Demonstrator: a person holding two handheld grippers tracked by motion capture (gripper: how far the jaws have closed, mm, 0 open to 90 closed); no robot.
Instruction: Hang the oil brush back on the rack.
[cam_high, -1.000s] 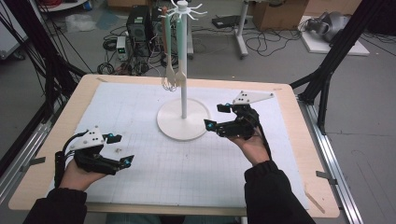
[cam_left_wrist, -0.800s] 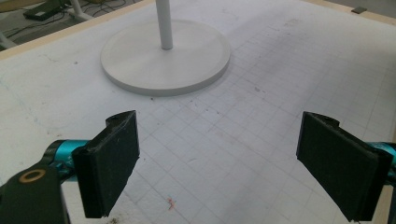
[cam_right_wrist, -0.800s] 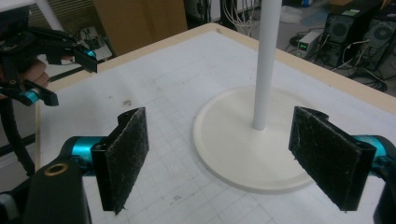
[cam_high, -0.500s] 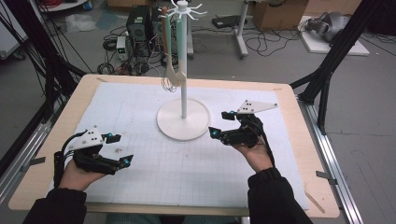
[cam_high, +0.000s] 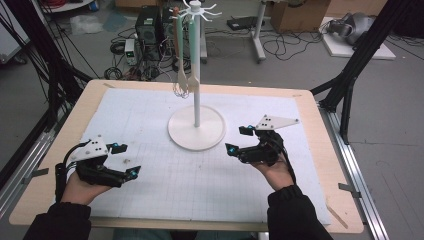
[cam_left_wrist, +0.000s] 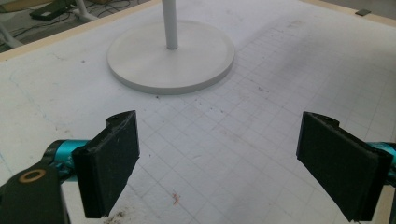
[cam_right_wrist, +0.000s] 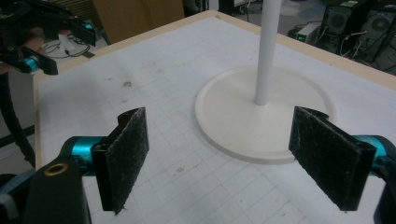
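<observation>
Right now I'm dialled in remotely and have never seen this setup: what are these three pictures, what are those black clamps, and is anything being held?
No robot arm here: a person holds a hand-operated clamp in each hand. The high view looks down over the pale wooden table covered by a white gridded mat. There you see the left gripper and the right gripper, each on a hand.

The other two pictures come from small cameras riding on the grippers, looking out between their own black padded jaws. In both, the jaws stand wide apart with bare mat between them, so nothing is held.

On the mat stands a white stand with a round base and a thin pole. Near its hooked top hang a pale green utensil and a brown-handled one, untouched.
</observation>
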